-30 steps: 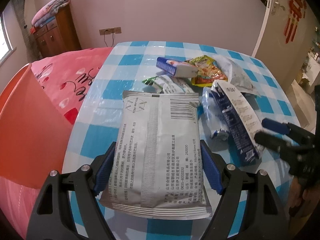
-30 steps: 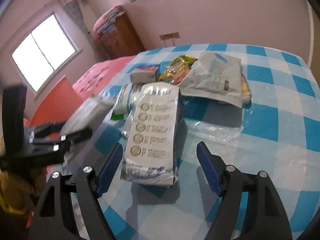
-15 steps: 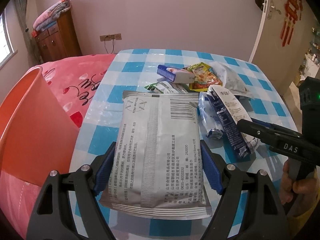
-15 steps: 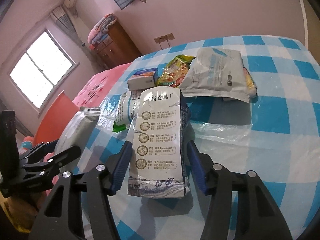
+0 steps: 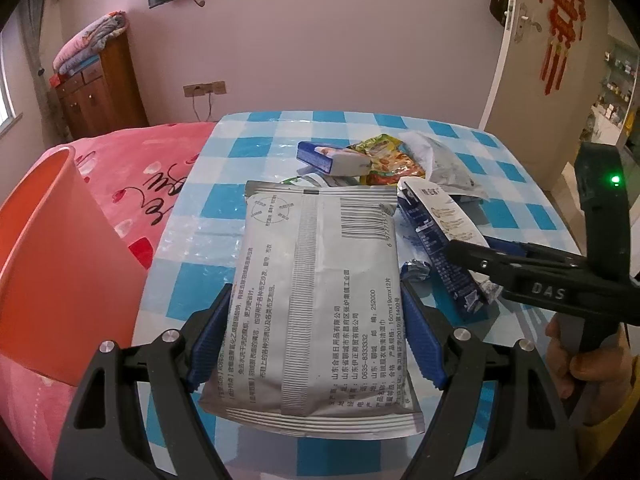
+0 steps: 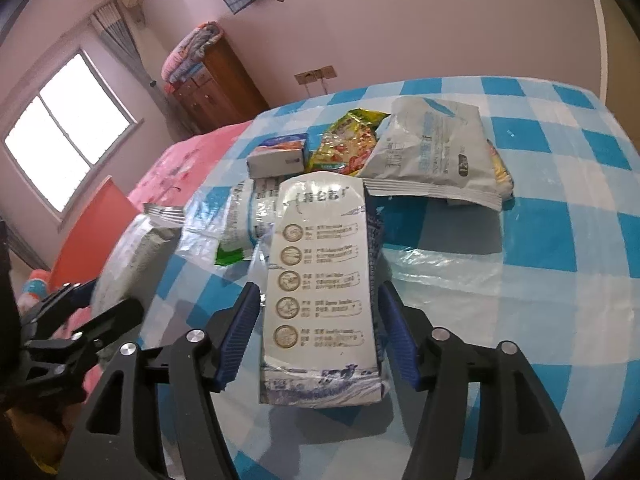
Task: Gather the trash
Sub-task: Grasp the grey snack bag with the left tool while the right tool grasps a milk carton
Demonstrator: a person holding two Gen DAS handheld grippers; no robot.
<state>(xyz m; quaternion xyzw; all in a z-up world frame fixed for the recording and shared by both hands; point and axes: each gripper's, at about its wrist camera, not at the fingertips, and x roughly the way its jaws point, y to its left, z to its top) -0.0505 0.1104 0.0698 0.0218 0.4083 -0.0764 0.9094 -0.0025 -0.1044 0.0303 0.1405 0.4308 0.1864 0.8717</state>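
Observation:
My left gripper is shut on a grey foil pouch and holds it above the checked table. An orange bin stands to the left of the table. My right gripper has closed on a white and blue milk carton that lies on the table; its pads touch both sides. The carton also shows in the left wrist view, with the right gripper on it. The pouch shows at the left of the right wrist view.
More trash lies at the far side of the table: a small blue and white box, a yellow snack wrapper, a grey bag, a green and white wrapper. A pink bed lies beyond the bin.
My right gripper has moved forward around the milk carton and closed on it. My left gripper has lifted the pouch higher, and the bin has moved off to the left.

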